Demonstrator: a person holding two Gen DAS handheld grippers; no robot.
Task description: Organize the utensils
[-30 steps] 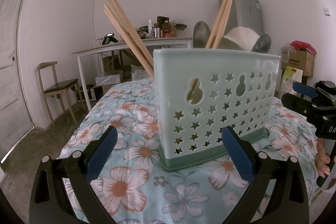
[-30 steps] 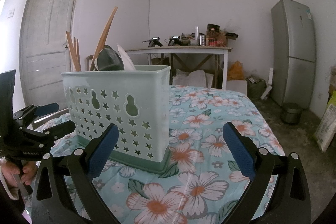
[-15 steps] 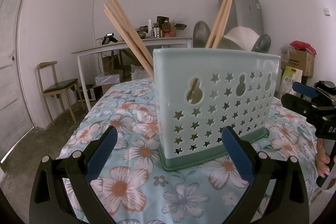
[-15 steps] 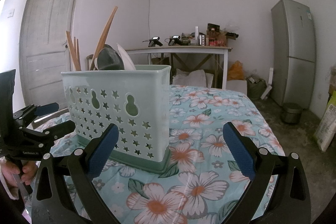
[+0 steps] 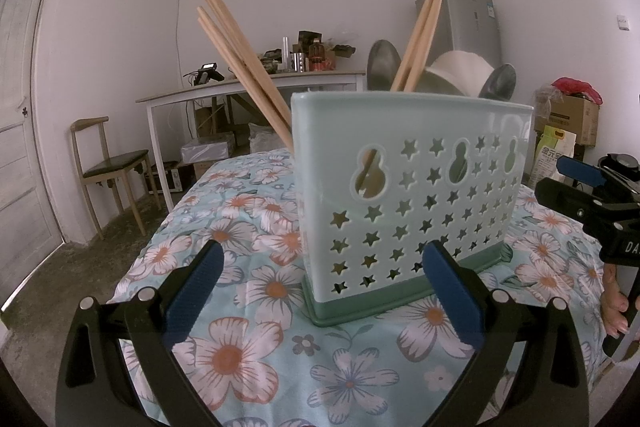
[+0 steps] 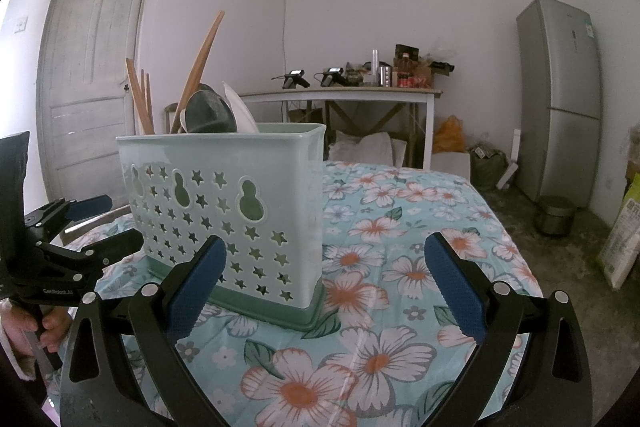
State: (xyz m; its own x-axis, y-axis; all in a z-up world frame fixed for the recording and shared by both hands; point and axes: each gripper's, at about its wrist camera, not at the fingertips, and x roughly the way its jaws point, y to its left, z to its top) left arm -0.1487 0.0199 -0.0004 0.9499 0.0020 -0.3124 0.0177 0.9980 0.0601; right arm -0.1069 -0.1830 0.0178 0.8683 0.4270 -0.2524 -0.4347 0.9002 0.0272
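A pale green utensil basket (image 5: pixel 408 195) (image 6: pixel 228 203) with star-shaped holes stands upright on the floral tablecloth (image 5: pixel 256 291) (image 6: pixel 392 267). Wooden chopsticks (image 5: pixel 240 55) (image 6: pixel 198 67) lean out of it, together with dark spoons (image 5: pixel 382 65) (image 6: pixel 208 115) and a white spoon (image 5: pixel 460 69) (image 6: pixel 240 107). My left gripper (image 5: pixel 320 287) is open, low in front of the basket, with nothing between its fingers. My right gripper (image 6: pixel 324 283) is also open and empty by the basket's other side. Each gripper shows at the edge of the other's view, left gripper (image 6: pixel 86 227) and right gripper (image 5: pixel 568 183).
A white side table (image 6: pixel 360 95) (image 5: pixel 248 87) with clutter stands by the back wall. A wooden chair (image 5: pixel 108 163) and a door (image 6: pixel 92 75) are on one side, a grey fridge (image 6: pixel 560 99), small bin (image 6: pixel 556 215) and cardboard boxes (image 5: pixel 572 115) on the other. A hand (image 6: pixel 36 327) holds the left gripper.
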